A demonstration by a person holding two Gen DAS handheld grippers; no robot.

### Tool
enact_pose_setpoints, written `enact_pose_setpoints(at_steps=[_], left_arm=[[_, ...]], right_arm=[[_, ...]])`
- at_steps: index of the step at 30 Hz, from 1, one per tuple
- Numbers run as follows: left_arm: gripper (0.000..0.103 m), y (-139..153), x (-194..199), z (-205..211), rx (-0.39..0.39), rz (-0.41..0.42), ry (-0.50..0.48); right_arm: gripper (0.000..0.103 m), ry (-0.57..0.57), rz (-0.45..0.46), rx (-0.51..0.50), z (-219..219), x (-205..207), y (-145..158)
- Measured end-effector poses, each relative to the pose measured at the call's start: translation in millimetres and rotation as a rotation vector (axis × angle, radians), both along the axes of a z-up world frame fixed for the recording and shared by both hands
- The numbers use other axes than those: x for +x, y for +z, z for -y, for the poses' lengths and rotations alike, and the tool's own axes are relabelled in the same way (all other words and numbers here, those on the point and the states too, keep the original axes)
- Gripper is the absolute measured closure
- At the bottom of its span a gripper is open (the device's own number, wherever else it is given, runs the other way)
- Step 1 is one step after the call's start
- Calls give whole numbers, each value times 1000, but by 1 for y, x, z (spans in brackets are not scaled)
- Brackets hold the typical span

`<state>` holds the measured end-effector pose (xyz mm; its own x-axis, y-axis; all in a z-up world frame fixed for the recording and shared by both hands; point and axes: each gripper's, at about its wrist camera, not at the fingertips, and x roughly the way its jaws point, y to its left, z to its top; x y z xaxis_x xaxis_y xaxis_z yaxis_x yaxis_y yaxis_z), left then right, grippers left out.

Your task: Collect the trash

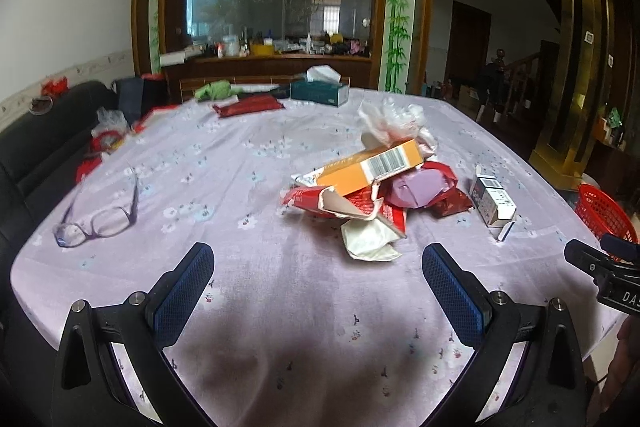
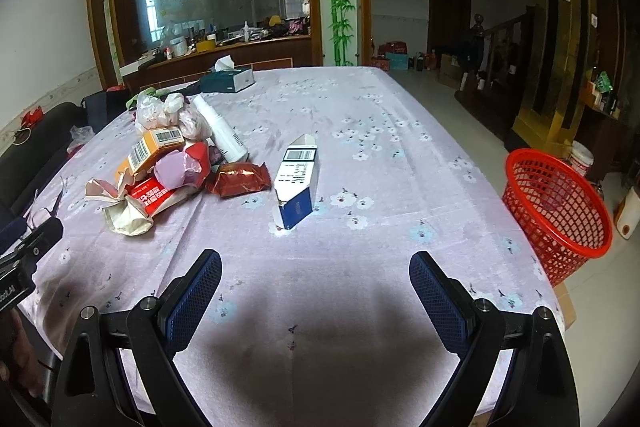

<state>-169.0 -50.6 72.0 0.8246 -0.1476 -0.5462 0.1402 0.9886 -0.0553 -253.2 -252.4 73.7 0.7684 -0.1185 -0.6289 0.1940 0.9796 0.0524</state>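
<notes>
The landmark here is the pile of trash [image 1: 372, 183] in the middle of the table [image 1: 240, 163], which has a lilac cloth with small flowers.

Far to the left of the pile, near the table edge, lies a pair of glasses [image 1: 100, 215] with a purple frame. Behind the pile and to its left there is a dark red packet [image 1: 248, 105], and just beside that a teal tissue box [image 1: 320, 91] with a white tissue sticking out.

The pile itself has an orange carton [image 1: 372, 167] with a barcode lying on top, tilted. Under it are a torn red and white package [image 1: 340, 203], a crumpled cream paper [image 1: 368, 241] at the front, and a red wrapper with a lilac inside [image 1: 416, 187]. Crumpled clear plastic bags [image 1: 392, 121] are behind the carton. In the right wrist view a white bottle [image 2: 222, 135] lies at the back of the pile and a shiny brown-red wrapper [image 2: 240, 179] touches its right side.

To the right of the pile, apart from it, lies a blue and white box [image 2: 298, 187] with open flaps. Well to the right, past the table edge, a red plastic basket [image 2: 556, 211] stands on the floor.

The left gripper [image 1: 318, 265] hovers over the bare cloth in front of the pile, its blue-padded fingers wide apart and holding nothing. The right gripper [image 2: 316, 273] is in front of the blue and white box, its fingers also spread and empty.
</notes>
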Motion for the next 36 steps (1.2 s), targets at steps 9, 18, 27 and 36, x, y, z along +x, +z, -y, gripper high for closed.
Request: enact_pose_setpoints(at_steps=[9, 18, 27, 36], left_arm=[[3, -6, 59, -32, -236, -185, -45], [31, -22, 109, -59, -586, -388, -76], [65, -43, 135, -47, -637, -495, -93], [83, -27, 114, -31, -470, -380, -158]], right_arm=[[19, 84, -72, 87, 2, 38, -1], [24, 89, -83, 142, 12, 57, 1], [36, 75, -109, 216, 27, 85, 0], [44, 52, -201, 229, 29, 139, -21]])
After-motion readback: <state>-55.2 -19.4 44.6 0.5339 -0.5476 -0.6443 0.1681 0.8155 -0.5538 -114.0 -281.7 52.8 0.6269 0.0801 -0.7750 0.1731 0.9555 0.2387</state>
